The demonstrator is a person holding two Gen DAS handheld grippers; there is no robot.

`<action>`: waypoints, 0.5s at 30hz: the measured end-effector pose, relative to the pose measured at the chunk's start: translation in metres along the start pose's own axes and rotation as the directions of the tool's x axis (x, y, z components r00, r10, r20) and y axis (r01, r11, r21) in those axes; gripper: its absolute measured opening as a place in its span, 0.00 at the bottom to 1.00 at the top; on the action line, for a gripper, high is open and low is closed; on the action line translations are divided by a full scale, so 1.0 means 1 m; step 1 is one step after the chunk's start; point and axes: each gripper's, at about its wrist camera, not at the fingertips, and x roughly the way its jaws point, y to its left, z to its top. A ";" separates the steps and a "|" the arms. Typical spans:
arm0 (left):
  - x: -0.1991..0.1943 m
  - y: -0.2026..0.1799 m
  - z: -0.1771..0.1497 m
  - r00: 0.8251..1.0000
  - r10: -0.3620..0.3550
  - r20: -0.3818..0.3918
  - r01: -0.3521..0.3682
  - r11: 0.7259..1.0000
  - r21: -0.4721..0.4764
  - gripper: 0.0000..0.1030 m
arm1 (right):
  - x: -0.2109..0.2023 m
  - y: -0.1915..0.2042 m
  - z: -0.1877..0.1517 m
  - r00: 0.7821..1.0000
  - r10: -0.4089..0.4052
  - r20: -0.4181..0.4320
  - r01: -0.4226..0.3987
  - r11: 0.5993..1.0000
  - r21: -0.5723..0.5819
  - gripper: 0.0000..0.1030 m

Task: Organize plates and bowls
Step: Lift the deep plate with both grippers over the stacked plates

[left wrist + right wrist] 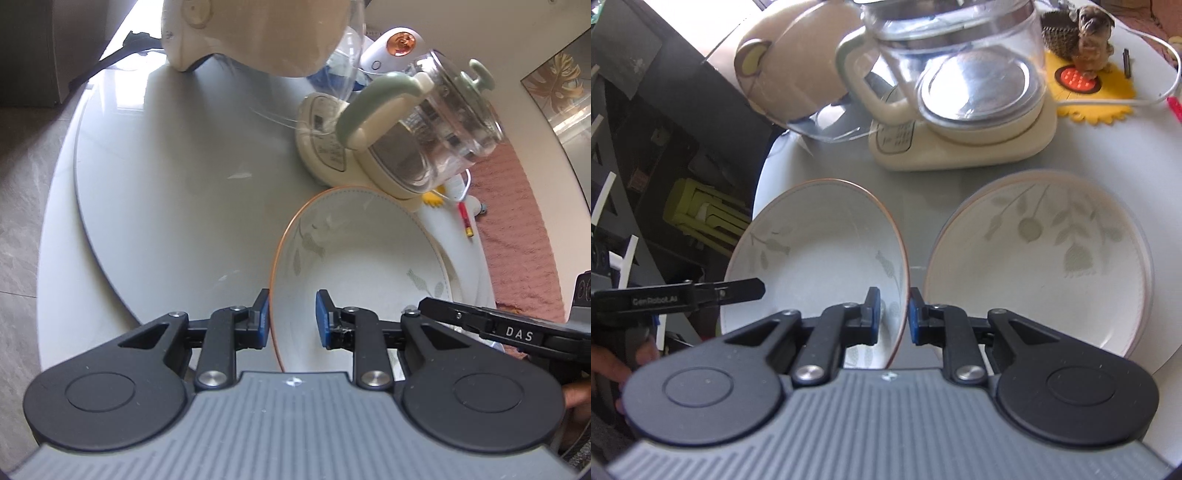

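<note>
Two grippers (891, 314) (291, 317) gripping one bowl (820, 258), one plate stack (1034, 266), one kettle (960, 74).

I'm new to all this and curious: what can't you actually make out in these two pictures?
- Right wrist view: kettle lid, cut off by the top edge.
- Right wrist view: bowl near rim, hidden behind the right tongs.
- Right wrist view: plate blurred; single or stacked, unclear.
- Left wrist view: base label print, too small.
</note>
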 end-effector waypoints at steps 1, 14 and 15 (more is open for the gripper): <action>0.002 -0.004 0.000 1.000 0.000 0.000 0.000 1.000 0.005 0.28 | -0.001 -0.003 0.000 1.000 -0.001 0.004 0.001 1.000 0.001 0.18; 0.034 -0.049 -0.001 0.999 -0.036 -0.037 0.037 0.999 0.027 0.28 | -0.025 -0.054 0.010 0.999 0.008 0.039 -0.009 1.000 0.030 0.18; 0.036 -0.053 -0.001 0.999 -0.035 -0.039 0.036 0.999 0.031 0.28 | -0.026 -0.057 0.010 0.999 0.005 0.038 -0.006 1.000 0.029 0.18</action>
